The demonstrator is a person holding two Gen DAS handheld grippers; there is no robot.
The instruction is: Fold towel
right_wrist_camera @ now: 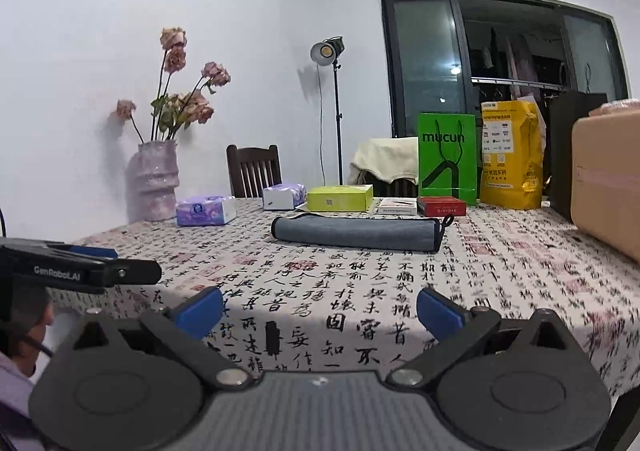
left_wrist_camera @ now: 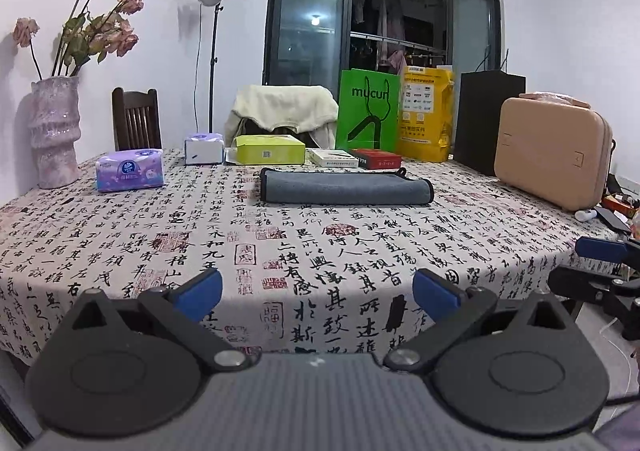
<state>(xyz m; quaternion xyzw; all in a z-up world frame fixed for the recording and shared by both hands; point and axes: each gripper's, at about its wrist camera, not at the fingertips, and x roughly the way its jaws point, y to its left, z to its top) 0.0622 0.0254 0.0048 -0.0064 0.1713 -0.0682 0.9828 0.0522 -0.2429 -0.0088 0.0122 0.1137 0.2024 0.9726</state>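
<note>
A grey towel (left_wrist_camera: pixel 346 189) lies folded into a long flat band on the calligraphy tablecloth (left_wrist_camera: pixel 280 251), well beyond both grippers; it also shows in the right wrist view (right_wrist_camera: pixel 356 233). A small black loop sticks out at its right end. My left gripper (left_wrist_camera: pixel 317 291) is open and empty, held back at the table's near edge. My right gripper (right_wrist_camera: pixel 320 311) is open and empty too, at the near edge. The right gripper shows at the right edge of the left wrist view (left_wrist_camera: pixel 600 267); the left gripper shows at the left of the right wrist view (right_wrist_camera: pixel 80 267).
Behind the towel stand two tissue packs (left_wrist_camera: pixel 130 170), a yellow-green box (left_wrist_camera: pixel 270 149), small flat boxes (left_wrist_camera: pixel 374 158), a green bag (left_wrist_camera: pixel 368 111), a yellow bag (left_wrist_camera: pixel 426 115) and a black box (left_wrist_camera: pixel 490 119). A beige case (left_wrist_camera: pixel 554 153) sits right, a vase (left_wrist_camera: pixel 56 131) left.
</note>
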